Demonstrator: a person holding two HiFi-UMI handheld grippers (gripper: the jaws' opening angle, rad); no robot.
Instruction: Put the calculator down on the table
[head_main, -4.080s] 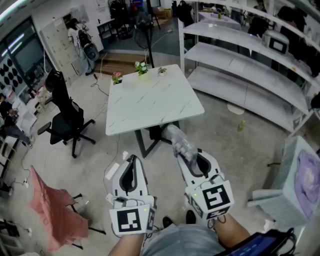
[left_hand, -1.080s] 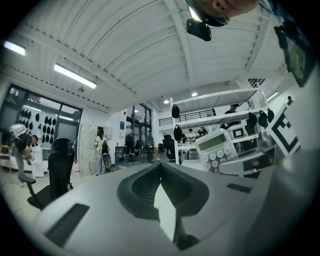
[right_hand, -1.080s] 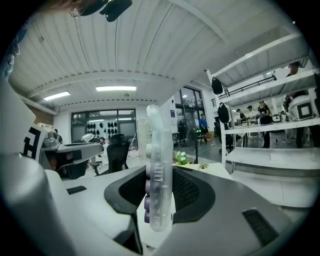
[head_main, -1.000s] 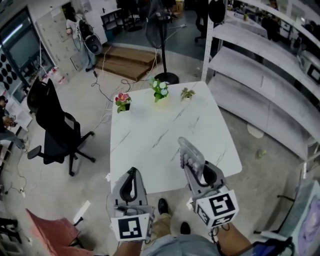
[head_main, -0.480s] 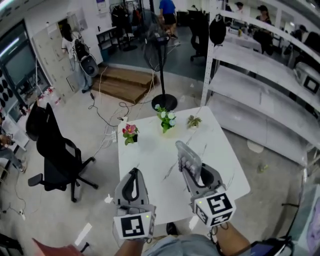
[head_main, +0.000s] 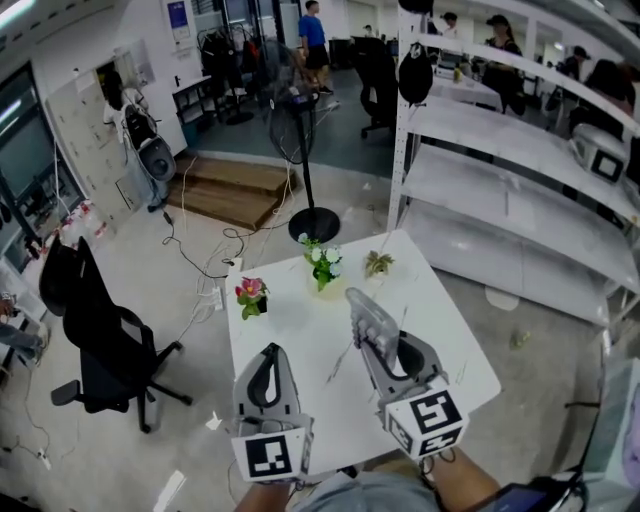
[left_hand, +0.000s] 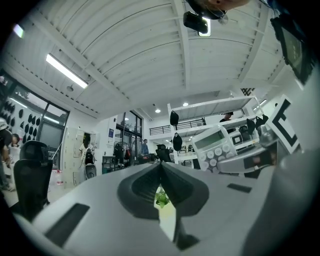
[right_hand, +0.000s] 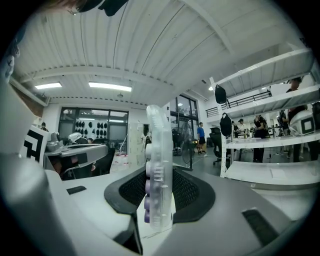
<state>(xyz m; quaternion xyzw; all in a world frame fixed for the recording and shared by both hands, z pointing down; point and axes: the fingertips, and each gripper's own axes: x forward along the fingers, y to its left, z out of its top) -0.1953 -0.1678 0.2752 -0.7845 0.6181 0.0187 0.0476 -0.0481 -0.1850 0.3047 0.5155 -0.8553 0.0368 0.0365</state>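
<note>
A pale grey calculator (head_main: 368, 322) stands on edge between the jaws of my right gripper (head_main: 381, 347), which is shut on it above the near right part of the white marble table (head_main: 440, 340). The right gripper view shows the calculator (right_hand: 159, 145) side-on, its purple keys facing left and the pads (right_hand: 190, 190) pressing on it. My left gripper (head_main: 268, 354) hovers over the table's near left edge, jaws shut with nothing in them. In the left gripper view the jaw tips (left_hand: 161, 165) meet, and the calculator (left_hand: 216, 147) shows to the right.
Three small flower pots stand at the table's far edge: pink (head_main: 250, 293), white (head_main: 321, 262) and a small green plant (head_main: 378, 264). A black office chair (head_main: 100, 340) is to the left, a standing fan (head_main: 300, 130) is beyond the table, and white shelving (head_main: 520, 170) runs along the right.
Both grippers have moved forward from the near edge to over the table, and the table has drawn closer. The calculator stays in the right gripper; the left stays shut.
</note>
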